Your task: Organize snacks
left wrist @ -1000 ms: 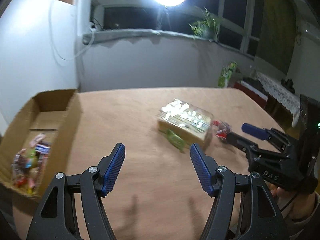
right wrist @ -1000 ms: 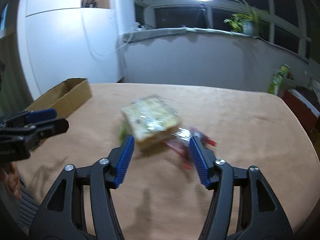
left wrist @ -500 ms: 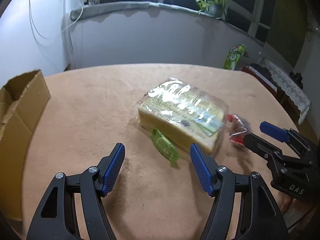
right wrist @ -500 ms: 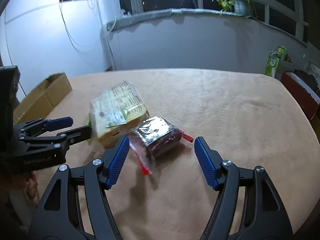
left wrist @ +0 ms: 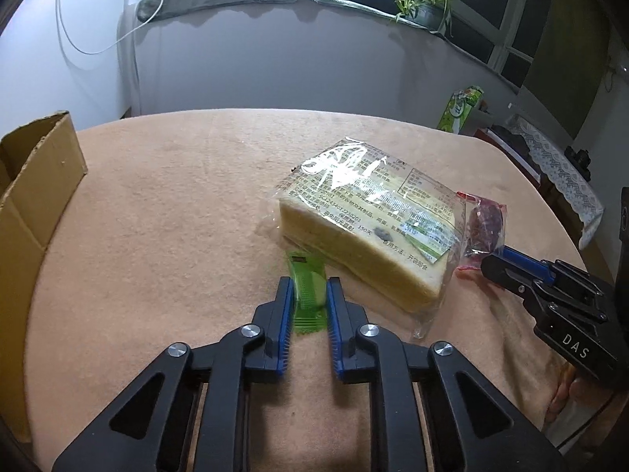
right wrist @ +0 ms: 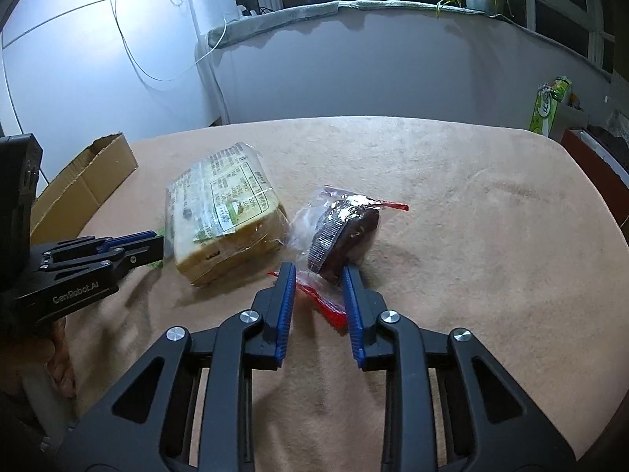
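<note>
Since half a second ago both claws have narrowed from wide spreads and moved in on the snacks. The left claw [left wrist: 308, 295] now pinches the green sachet [left wrist: 308, 291] between its blue pads, the packet's far end tucked against the near side of the bread pack [left wrist: 369, 232]. The right claw [right wrist: 318, 275] stands narrowed around the near end of the dark cake packet [right wrist: 342, 236]; its right finger touches the cake, while the left finger sits at the crinkled red-edged wrapper, and I cannot tell whether the grip is firm.

The sachet is flat, translucent green with ribbed seams, its long axis running straight away from the left claw. The bread pack is a thick sliced loaf under clear printed film, lying flat mid-desk [left wrist: 157, 204] with its long axis slanting toward the right edge. The cake is dark brown, round-sided, in clear film, pointing away toward the far right corner. A cardboard box [left wrist: 35, 192] sits at the left edge.
</note>
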Available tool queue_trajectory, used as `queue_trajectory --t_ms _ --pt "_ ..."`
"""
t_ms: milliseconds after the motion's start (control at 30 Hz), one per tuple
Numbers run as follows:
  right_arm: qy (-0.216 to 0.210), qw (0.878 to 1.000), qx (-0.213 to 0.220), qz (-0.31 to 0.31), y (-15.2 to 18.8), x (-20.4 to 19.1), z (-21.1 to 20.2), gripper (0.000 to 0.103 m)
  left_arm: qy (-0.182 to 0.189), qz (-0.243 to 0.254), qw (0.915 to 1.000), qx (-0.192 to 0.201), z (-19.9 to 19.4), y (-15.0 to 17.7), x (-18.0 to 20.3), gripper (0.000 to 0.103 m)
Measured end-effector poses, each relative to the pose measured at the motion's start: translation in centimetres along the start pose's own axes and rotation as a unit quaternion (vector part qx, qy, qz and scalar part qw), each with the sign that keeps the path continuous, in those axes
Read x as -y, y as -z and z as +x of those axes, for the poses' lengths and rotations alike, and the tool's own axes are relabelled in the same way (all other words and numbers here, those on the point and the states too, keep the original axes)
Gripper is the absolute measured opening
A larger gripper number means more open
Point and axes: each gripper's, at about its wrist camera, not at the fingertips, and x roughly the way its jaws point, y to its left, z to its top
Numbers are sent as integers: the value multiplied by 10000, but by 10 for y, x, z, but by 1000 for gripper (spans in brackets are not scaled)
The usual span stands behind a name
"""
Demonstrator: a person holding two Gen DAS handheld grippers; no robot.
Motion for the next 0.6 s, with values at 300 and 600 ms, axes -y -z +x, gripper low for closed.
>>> queue_trajectory --t_ms 300,600 --pt "-127 9996 164 174 1 7 -6 14 121 -44 9998 134 -5 2 -4 8" --pt "-189 9989 336 252 7 10 -16 6 203 -58 9991 381 -24 10 -6 5"
